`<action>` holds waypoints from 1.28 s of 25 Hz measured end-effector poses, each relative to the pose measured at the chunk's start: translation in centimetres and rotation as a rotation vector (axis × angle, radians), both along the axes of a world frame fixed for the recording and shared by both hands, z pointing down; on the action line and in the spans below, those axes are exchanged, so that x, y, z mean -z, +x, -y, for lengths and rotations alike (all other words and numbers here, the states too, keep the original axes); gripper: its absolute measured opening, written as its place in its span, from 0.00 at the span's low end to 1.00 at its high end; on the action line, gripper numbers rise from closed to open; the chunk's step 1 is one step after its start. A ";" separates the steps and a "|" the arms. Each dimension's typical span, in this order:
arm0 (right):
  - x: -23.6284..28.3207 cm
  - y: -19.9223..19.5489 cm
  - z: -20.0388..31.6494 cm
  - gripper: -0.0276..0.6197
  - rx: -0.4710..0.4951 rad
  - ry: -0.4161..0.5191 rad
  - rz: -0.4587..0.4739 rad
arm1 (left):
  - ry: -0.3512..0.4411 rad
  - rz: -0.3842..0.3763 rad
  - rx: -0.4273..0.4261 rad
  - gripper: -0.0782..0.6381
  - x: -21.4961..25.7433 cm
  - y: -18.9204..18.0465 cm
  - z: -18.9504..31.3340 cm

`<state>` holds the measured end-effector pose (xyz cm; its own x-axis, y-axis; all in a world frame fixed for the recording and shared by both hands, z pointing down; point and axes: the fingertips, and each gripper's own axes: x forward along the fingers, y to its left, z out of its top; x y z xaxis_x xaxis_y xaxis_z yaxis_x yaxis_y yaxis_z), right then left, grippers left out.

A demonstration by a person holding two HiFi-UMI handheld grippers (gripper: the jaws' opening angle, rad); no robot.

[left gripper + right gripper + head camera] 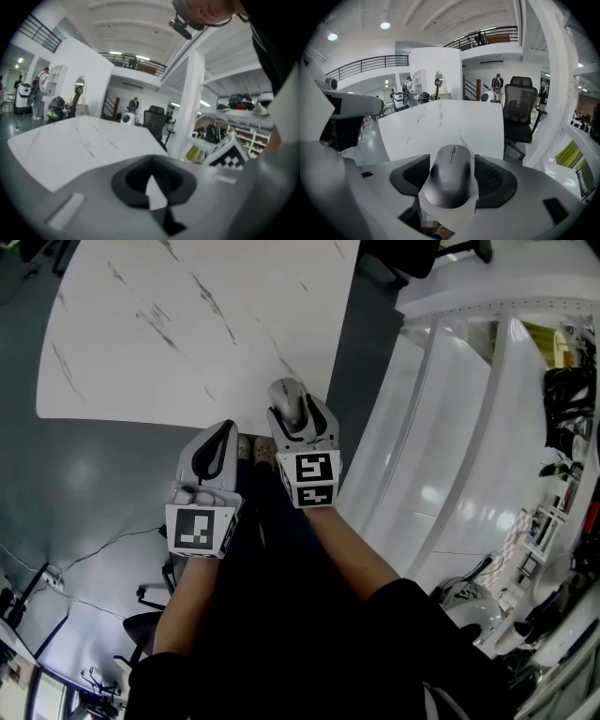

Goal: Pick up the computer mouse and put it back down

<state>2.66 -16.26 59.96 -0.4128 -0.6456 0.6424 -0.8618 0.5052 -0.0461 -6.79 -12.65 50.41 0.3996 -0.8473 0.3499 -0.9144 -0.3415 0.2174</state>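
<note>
Right gripper (298, 415): jaws clamped on the computer mouse (451, 180), one black pad against each flank, scroll wheel end pointing away from the hand. The mouse's underside is hidden. A pale part of the gripper sits under its rear end.

Head view: only the grey top of the mouse shows, half covered by the jaws, at the near edge of the white marble table (187, 324). Cannot tell from here whether it touches the tabletop. In the right gripper view the table lies beyond and lower than the mouse.

Left gripper (152, 180): jaws together, nothing between them, only a thin pale sliver at the seam. In the head view it sits just beside the right gripper, over the grey floor (84, 484) and short of the table edge.

Marker cube (314, 479) on the right gripper; a corner of it also shows in the left gripper view. Second marker cube (199, 529) on the left gripper.

Office chair (519, 112) beside the table's far corner, seen in both gripper views and cut off at the top edge of the head view. Distant figures by the far wall are too small to make out.
</note>
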 end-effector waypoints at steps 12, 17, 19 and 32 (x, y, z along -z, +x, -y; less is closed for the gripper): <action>-1.3 -0.4 0.3 0.44 -0.043 -0.077 -0.067 | -0.042 -0.019 0.004 0.12 -1.0 -0.3 -0.7; -1.6 -0.5 0.4 0.44 -0.053 -0.107 -0.088 | -0.053 -0.026 0.002 0.12 -1.2 -0.3 -0.7; -1.6 -0.5 0.5 0.44 -0.053 -0.103 -0.086 | -0.054 -0.026 0.000 0.12 -1.2 -0.2 -0.7; 3.1 -0.2 1.0 0.44 -0.053 0.028 -0.046 | -0.018 -0.001 -0.027 0.12 0.3 0.4 0.3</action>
<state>2.42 -17.25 56.90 -0.3476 -0.6838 0.6415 -0.8884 0.4589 0.0077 -6.42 -12.94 50.08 0.4222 -0.8300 0.3645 -0.9049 -0.3617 0.2245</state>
